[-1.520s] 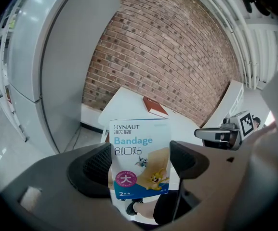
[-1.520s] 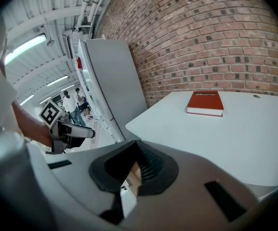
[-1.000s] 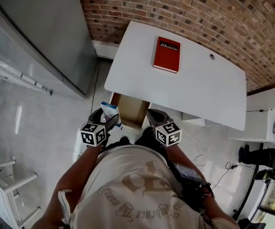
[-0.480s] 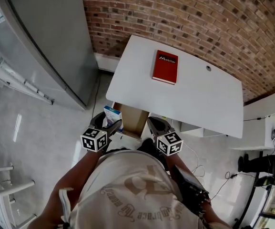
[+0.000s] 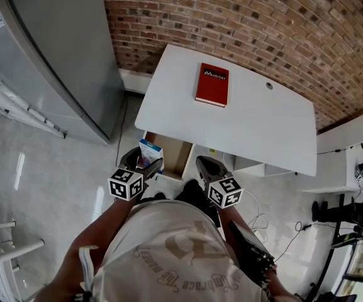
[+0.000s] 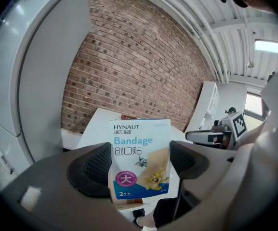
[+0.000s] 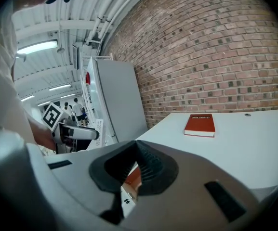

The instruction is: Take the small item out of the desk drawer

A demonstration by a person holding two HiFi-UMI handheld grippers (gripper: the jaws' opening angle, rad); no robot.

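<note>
Counted: one bandage box (image 6: 139,158), one open drawer (image 5: 172,155), one red book (image 5: 211,84) on one white desk (image 5: 263,124), two grippers. Clamped upright in the left gripper (image 5: 145,164), that box, over the drawer's left edge; pressed together on nothing, the right gripper (image 5: 204,167). Unchanged from a second ago: same grip, same closed right jaws.

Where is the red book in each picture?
Head view: the flat red book lies on the white desk, upper middle of the picture.
Left gripper view: only a red sliver of the book peeks over the blue-and-white bandage box, near the centre.
Right gripper view: the book is right of centre, on the desk.
Shared landmark: the brick wall behind the desk.
</note>
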